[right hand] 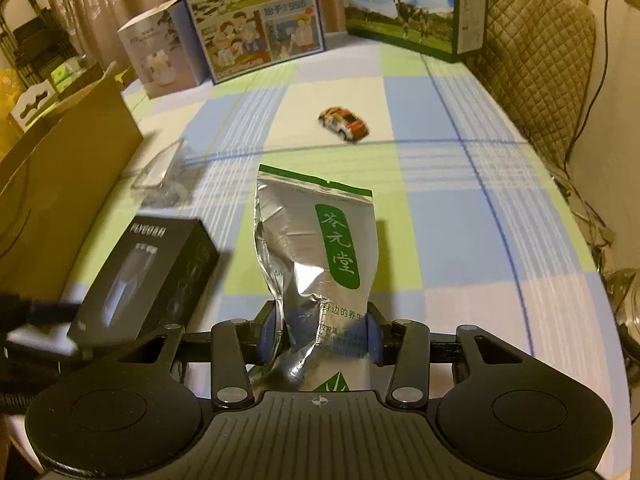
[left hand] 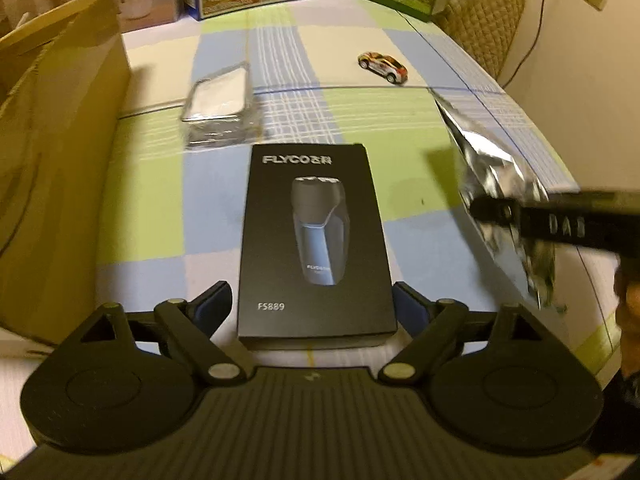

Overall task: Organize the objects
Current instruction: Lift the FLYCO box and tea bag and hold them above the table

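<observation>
A black shaver box (left hand: 316,236) marked FS889 sits between the blue pads of my left gripper (left hand: 314,300), which press on its two long sides near its near end. In the right wrist view the same box (right hand: 148,276) hangs tilted above the checked tablecloth (right hand: 440,220), casting a shadow. My right gripper (right hand: 322,332) is shut on the lower part of a crumpled silver foil pouch (right hand: 316,240) with a green label, held upright. From the left wrist view the pouch (left hand: 492,184) shows at the right, with a blurred black finger (left hand: 540,222) across it.
A toy car (right hand: 345,123) stands mid-table. A clear plastic case (left hand: 222,108) lies beside an open cardboard box (left hand: 60,140) at the left. Two milk cartons (right hand: 252,28) and a small white box (right hand: 160,56) line the back; a quilted chair (right hand: 532,60) stands right.
</observation>
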A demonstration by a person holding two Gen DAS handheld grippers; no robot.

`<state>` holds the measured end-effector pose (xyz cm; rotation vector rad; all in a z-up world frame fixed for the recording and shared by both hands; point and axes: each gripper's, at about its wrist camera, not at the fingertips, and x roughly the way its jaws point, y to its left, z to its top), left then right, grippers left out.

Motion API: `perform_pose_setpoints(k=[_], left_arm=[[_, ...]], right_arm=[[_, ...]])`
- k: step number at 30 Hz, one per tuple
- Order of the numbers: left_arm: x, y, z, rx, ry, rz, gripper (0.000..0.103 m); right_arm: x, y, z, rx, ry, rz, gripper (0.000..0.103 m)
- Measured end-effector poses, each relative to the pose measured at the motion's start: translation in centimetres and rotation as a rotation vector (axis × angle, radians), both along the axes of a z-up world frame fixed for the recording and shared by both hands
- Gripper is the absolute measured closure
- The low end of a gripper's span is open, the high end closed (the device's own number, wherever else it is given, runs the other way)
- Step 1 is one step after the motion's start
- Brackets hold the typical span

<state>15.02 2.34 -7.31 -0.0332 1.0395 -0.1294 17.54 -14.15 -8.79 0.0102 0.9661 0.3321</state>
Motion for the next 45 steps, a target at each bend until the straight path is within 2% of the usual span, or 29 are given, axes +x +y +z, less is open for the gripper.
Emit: perform_pose_setpoints(k=[6, 14, 19, 23, 34, 45], left_arm=[[1.0, -0.4, 0.7, 0.011, -0.021, -0.019, 0.016], [3.6, -0.7, -1.0, 0.031, 0.03, -0.055, 0.017], [4.2, -0.8, -1.8, 0.044, 0.048, -0.059, 0.026], [4.2, -0.8, -1.9, 0.059, 0.035, -0.043, 0.027], [0.6, 0.3, 0.3, 0.035, 0.017, -0.008, 0.027], [-5.5, 1.3, 4.5, -0.021, -0.064, 0.022, 0.027]], right_arm=[[0.1, 0.1, -0.5, -0.014, 0.003, -0.01, 0.062], [0.6, 0.6, -1.2, -0.048, 0.011, 0.001, 0.062], [0.7, 0.9, -1.4, -0.058, 0.012, 0.008, 0.062], [0.5, 1.3, -1.3, -0.069, -0.002, 0.011, 0.062], [-4.3, 1.0, 1.7, -0.01, -0.08, -0.043, 0.062], [-10.2, 0.2, 4.5, 0.015, -0.081, -0.059, 0.062]])
